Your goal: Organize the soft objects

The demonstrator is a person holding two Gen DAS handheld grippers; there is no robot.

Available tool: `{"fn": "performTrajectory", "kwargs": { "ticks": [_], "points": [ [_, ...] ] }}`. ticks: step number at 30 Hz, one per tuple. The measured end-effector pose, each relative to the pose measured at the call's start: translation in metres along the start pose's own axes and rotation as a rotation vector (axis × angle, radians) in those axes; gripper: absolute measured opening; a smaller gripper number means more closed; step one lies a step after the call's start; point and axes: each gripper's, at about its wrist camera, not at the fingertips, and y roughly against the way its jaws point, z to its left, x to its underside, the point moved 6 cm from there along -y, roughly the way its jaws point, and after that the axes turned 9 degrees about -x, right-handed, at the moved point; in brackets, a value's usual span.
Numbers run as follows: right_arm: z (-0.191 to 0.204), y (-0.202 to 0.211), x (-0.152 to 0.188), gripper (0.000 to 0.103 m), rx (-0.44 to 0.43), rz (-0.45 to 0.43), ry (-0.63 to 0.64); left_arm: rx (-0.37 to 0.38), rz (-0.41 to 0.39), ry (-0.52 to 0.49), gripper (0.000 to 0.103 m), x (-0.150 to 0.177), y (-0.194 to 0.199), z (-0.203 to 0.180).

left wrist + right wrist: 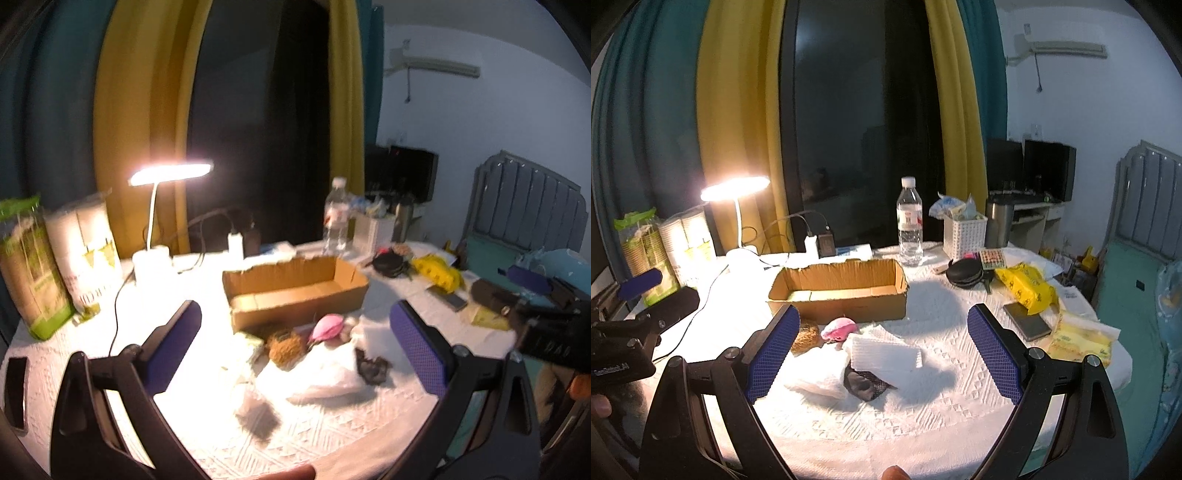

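We're hovering both grippers, left gripper (295,339) and right gripper (882,347), fingers wide apart and empty, about to grab the pink plush toy (839,328) near the tabletop's middle for the open brown cardboard box (842,291).

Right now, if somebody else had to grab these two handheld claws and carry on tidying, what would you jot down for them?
Left gripper: open, holding nothing, raised over the pile.
Right gripper: open, holding nothing, also above the pile.
Soft things lie in a heap just in front of the cardboard box: pink plush, brown fuzzy ball, white foam sheet, dark mesh piece, white plastic bag.
Done: nothing that shows; what can be seen of the box interior is empty.
Left: presumably pick up each soft item and place it in the box.
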Motion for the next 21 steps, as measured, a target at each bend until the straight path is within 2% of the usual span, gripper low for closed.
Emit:
{"fn": "performTrajectory", "kwargs": {
  "ticks": [11, 15, 21],
  "points": [
    [-0.033, -0.079, 0.023, 0.094, -0.017, 0.143, -0.033, -0.055, 0.183, -0.017, 0.102, 0.035, -0.084, 0.012],
    [-0.039, -0.104, 0.035, 0.094, -0.037, 0.200, -0.027, -0.020, 0.258, -0.026, 0.102, 0.052, -0.110, 0.001],
    [-0.049, -0.138, 0.057, 0.094, -0.091, 0.276, -0.043, 0.058, 0.348, -0.079, 0.102, 0.078, -0.135, -0.035]
  ]
}}
